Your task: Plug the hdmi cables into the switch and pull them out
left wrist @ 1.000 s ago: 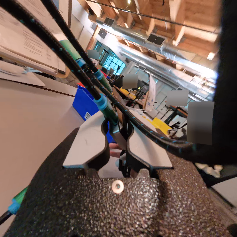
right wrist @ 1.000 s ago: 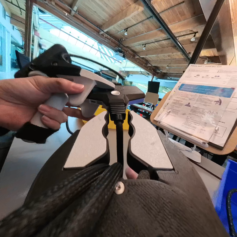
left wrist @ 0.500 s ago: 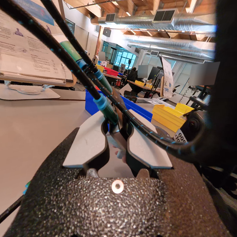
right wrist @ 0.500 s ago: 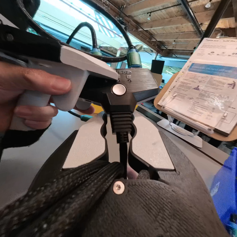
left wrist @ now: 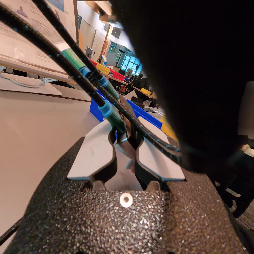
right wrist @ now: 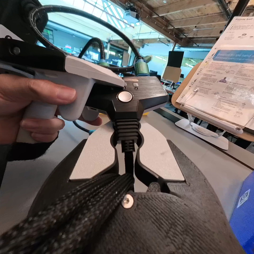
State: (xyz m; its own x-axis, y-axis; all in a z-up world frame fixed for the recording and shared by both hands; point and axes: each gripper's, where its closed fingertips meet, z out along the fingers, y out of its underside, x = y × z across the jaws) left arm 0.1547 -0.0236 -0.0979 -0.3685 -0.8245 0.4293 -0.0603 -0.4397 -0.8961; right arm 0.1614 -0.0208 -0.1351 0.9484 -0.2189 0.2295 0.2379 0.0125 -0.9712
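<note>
The black HDMI switch (right wrist: pixel 144 94) with a round silver button is held in the air between both grippers. My right gripper (right wrist: pixel 127 132) is shut on the ribbed strain relief (right wrist: pixel 127 127) of the switch's own cable. My left gripper (left wrist: pixel 124 128) is shut on the switch's left side; its white fingers (right wrist: pixel 89 74) clamp it from above and below in the right wrist view. Two green HDMI plugs (right wrist: pixel 142 68) with blue collars sit in the switch's far edge, one also showing in the left wrist view (left wrist: pixel 116 119). Their black braided cables (left wrist: pixel 61 60) loop upward.
A person's hand (right wrist: pixel 34 99) grips the left gripper's handle. A sheet on a document stand (right wrist: pixel 219 82) stands on the grey table (left wrist: pixel 41 130). A blue bin (left wrist: pixel 144 115) and a yellow bin (left wrist: pixel 169 130) lie beyond. A dark sleeve (left wrist: pixel 192 68) fills the upper right.
The switch has come closer to my right gripper, whose fingers now close on the strain relief instead of the thin cable. The left view has tilted down and turned toward the table.
</note>
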